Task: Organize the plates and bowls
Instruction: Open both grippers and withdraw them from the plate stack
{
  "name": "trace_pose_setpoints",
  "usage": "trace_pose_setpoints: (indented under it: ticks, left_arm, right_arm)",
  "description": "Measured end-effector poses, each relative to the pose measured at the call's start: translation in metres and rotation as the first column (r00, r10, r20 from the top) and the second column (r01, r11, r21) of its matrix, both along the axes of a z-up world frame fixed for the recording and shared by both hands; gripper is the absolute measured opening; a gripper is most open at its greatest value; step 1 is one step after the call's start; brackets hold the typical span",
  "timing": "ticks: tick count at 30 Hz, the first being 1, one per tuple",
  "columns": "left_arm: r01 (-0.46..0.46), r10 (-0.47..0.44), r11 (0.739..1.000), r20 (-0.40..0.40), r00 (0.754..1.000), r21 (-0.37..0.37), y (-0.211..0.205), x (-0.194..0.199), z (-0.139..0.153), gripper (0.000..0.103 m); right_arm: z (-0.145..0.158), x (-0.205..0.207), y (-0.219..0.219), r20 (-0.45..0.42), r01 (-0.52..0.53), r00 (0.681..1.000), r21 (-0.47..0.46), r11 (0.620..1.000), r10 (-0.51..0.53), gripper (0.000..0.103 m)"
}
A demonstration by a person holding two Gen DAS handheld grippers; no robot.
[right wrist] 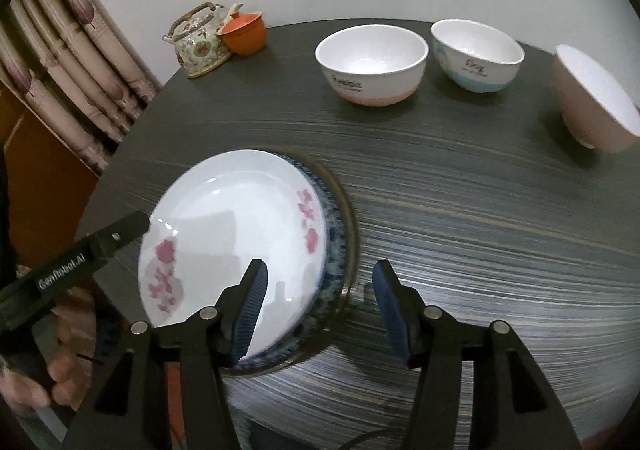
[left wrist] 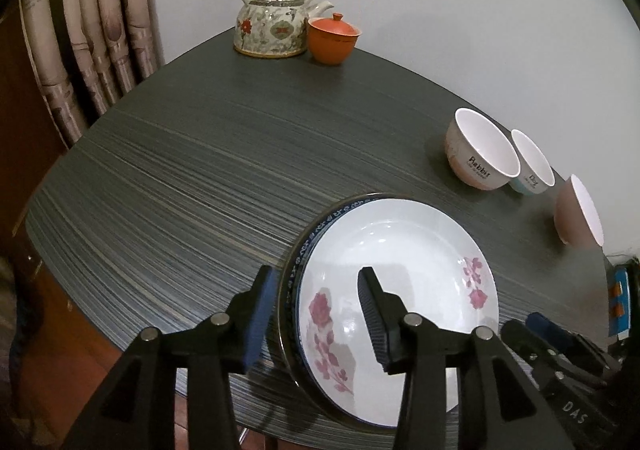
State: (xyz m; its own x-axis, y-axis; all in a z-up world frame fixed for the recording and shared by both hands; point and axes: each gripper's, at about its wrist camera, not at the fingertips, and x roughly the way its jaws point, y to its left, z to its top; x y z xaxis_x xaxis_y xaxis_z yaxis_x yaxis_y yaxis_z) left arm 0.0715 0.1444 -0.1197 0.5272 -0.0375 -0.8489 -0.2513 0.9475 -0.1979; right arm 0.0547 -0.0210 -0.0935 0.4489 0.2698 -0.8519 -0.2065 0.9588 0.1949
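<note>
I find the table [left wrist: 168,154] carrying a white floral plate [left wrist: 400,270] stacked on a blue-rimmed plate [left wrist: 316,234] at the near edge. Three bowls stand in a row toward the far right: Rabbit bowl [right wrist: 372,62], Dog bowl [right wrist: 476,54], pink bowl [right wrist: 592,98], all rim up. My left gripper [left wrist: 320,314] straddles the stack's left rim, jaws parted, pads clear. My right gripper [right wrist: 320,306] straddles the right rim, likewise parted and holding nothing. I judge the right gripper nearer the bowls.
</note>
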Motion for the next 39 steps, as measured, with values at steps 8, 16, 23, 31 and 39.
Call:
trace_pose_setpoints:
  ticks: [8,16,23,31,39]
  left_arm:
    - [0.002,-0.002,1.0,0.009,1.0,0.014,-0.002,-0.002,0.001,0.044]
    - [-0.024,0.023,0.999,0.026,0.999,0.034,0.0,-0.007,0.006,0.045]
    - [-0.003,0.0,0.997,0.04,0.999,0.075,-0.013,-0.012,0.012,0.045]
    - [0.009,-0.016,0.994,0.063,0.998,0.11,-0.035,-0.019,0.024,0.045]
    - [0.068,-0.075,0.986,0.04,0.996,0.154,-0.078,-0.032,0.047,0.045]
  right_arm:
    - [0.01,-0.008,-0.024,0.017,0.068,0.998,-0.003,0.998,-0.068,0.058]
    - [0.023,-0.024,-0.04,0.02,0.103,0.995,-0.02,0.994,-0.103,0.058]
    - [0.026,-0.031,-0.054,0.011,0.119,0.993,-0.018,0.993,-0.118,0.059]
    - [0.031,-0.035,-0.082,0.014,0.163,0.986,0.02,0.986,-0.163,0.061]
    - [0.031,-0.041,-0.12,-0.004,0.231,0.973,0.043,0.972,-0.231,0.061]
